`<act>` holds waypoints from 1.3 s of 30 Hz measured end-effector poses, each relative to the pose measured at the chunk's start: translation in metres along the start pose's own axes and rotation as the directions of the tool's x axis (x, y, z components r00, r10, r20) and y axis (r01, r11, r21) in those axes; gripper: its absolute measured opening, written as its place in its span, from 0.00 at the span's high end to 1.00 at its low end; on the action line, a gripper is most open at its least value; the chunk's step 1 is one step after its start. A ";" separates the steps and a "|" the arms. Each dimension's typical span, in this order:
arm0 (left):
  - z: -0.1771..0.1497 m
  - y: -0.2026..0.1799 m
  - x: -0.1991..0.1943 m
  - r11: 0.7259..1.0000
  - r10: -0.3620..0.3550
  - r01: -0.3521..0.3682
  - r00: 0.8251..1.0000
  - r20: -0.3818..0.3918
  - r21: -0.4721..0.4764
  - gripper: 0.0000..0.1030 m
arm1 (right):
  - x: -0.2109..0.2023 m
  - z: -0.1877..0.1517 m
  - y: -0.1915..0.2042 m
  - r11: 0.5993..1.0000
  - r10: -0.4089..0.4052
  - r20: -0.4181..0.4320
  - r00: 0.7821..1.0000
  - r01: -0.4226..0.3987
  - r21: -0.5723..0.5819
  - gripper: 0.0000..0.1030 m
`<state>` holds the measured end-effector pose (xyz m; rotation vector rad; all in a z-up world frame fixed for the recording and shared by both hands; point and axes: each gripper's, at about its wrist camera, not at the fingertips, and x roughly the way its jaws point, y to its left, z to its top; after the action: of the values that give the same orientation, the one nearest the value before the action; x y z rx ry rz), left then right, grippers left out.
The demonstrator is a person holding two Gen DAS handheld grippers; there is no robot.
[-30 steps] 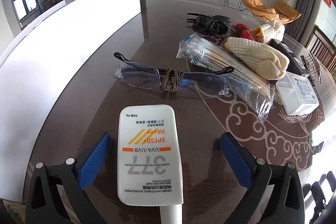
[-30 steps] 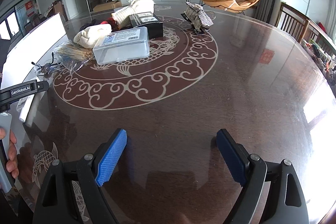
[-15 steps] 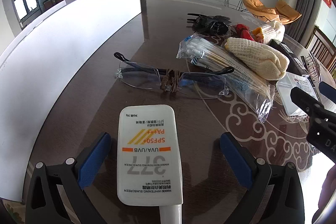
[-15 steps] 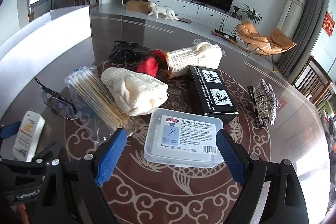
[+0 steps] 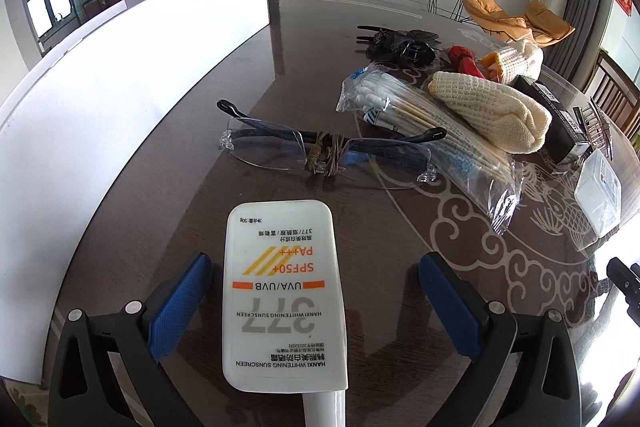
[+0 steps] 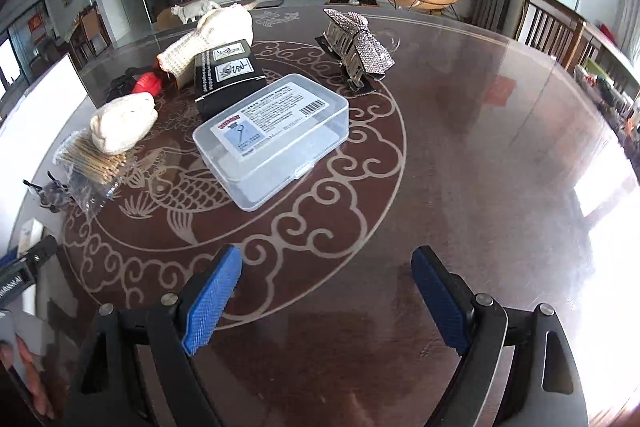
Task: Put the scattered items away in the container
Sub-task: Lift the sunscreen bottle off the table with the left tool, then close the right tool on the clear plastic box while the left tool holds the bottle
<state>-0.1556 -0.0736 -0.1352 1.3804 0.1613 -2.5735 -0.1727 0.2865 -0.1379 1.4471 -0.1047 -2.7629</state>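
A white sunscreen tube [image 5: 284, 291] lies flat on the dark table between the open fingers of my left gripper [image 5: 316, 299], untouched by either pad. Beyond it lie clear glasses [image 5: 320, 151], a bag of cotton swabs [image 5: 432, 131], a cream knit glove [image 5: 492, 111] and a black hair clip [image 5: 400, 47]. The white container [image 5: 120, 107] stands along the left. My right gripper [image 6: 328, 295] is open and empty above the table, short of a clear plastic box [image 6: 272, 135].
A black box [image 6: 228, 75], a second knit glove [image 6: 212, 39], a red item [image 6: 146, 83] and a rhinestone hair clip [image 6: 360, 51] lie further back. Wooden chairs [image 6: 560, 31] stand at the table's right edge.
My right gripper swung over the table, first toward the pile of items, then back and to the right, so the clear box now sits further off. My left gripper stayed still.
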 end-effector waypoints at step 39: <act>-0.002 -0.007 -0.001 0.999 -0.021 0.021 1.000 0.005 0.033 0.00 | -0.001 -0.017 -0.005 0.997 -0.063 0.054 0.997 0.065 -0.047 0.26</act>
<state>-0.1553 -0.0665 -0.1356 1.3905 0.1335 -2.6077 -0.1583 0.2902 -0.1467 1.3920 0.0077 -2.8332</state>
